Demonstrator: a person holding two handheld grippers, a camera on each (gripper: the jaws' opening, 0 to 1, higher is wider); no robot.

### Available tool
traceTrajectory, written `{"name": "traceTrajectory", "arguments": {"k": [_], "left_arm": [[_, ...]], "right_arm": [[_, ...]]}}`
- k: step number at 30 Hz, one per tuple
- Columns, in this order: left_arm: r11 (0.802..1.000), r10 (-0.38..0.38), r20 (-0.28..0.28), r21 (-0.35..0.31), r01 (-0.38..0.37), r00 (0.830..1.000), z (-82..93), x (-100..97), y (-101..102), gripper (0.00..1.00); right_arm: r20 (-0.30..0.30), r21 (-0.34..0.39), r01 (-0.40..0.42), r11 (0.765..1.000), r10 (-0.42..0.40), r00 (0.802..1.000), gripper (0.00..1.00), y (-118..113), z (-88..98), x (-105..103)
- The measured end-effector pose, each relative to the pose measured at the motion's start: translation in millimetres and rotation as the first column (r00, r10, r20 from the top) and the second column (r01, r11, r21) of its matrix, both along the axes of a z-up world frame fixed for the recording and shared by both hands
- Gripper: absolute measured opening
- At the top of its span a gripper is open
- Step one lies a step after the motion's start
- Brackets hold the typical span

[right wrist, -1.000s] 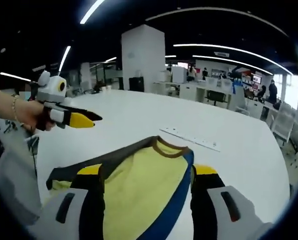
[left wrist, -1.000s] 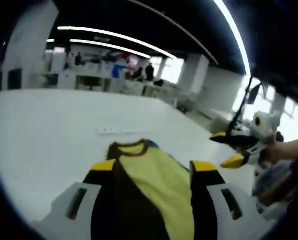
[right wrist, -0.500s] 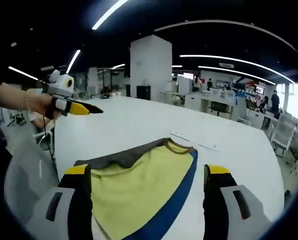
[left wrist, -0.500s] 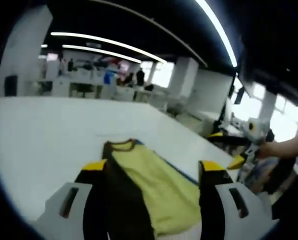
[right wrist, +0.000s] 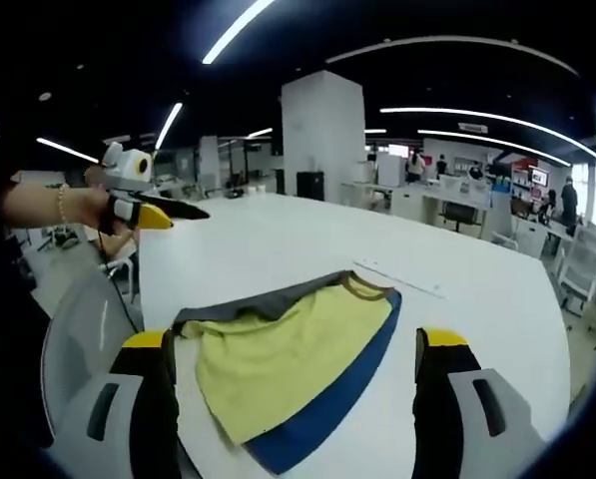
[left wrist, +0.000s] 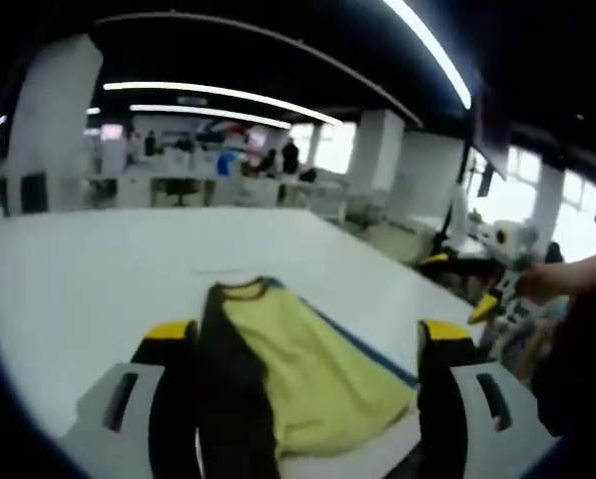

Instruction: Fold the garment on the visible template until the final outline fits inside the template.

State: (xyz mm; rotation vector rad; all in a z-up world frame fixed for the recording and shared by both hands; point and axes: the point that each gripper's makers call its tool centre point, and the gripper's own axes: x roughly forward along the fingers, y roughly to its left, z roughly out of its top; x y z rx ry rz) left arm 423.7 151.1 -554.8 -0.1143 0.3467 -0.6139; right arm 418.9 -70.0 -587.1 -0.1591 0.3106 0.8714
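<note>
Yellow shirt (right wrist: 293, 349) lies flat mid-frame on the white counter (right wrist: 278, 239); both tools (left wrist: 302, 334) (right wrist: 293, 344) hang open and empty, so grab its edges evenly before folding.

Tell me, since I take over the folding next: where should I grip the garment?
Probably the near hem corner of the garment, coming in low from the table's near edge. It lies flat, collar pointing away, so that loose corner is the closest free edge.
</note>
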Motion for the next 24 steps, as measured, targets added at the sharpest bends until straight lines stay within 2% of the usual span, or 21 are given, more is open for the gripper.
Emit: {"name": "traceTrajectory", "arguments": {"k": [3,7,13,16,21,24], "left_arm": [[1.0,0.013,-0.03,0.012,-0.013,0.999,-2.3,-11.0,6,0.9],[1.0,0.022,-0.017,0.018,-0.021,1.0,1.9,-19.8,16,0.96],[0.999,0.013,-0.05,0.044,-0.011,0.999,0.6,-28.6,37,0.99],[0.999,0.006,-0.04,0.037,-0.005,0.999,3.5,-29.7,47,1.0],[1.0,0.015,-0.051,0.027,-0.013,0.999,-2.0,-29.9,60,1.0],[1.0,0.016,-0.066,0.024,-0.014,0.998,-7.1,-28.1,63,0.99]], "right_arm": [[-0.035,0.003,0.027,1.0,-0.027,0.999,0.99,-11,-4.4,-7],[-0.032,0.007,0.062,0.998,-0.061,0.998,1.0,-20,-3.9,-15],[-0.053,0.007,0.156,0.988,-0.155,0.986,0.99,-34,-7.0,-33],[-0.074,0.011,0.182,0.983,-0.181,0.981,0.99,-37,-11.4,-41],[-0.096,0.006,0.216,0.976,-0.214,0.972,0.99,-43,-20.8,-48],[-0.155,0.013,0.243,0.97,-0.238,0.959,0.98,-46,-33.0,-52]]}}
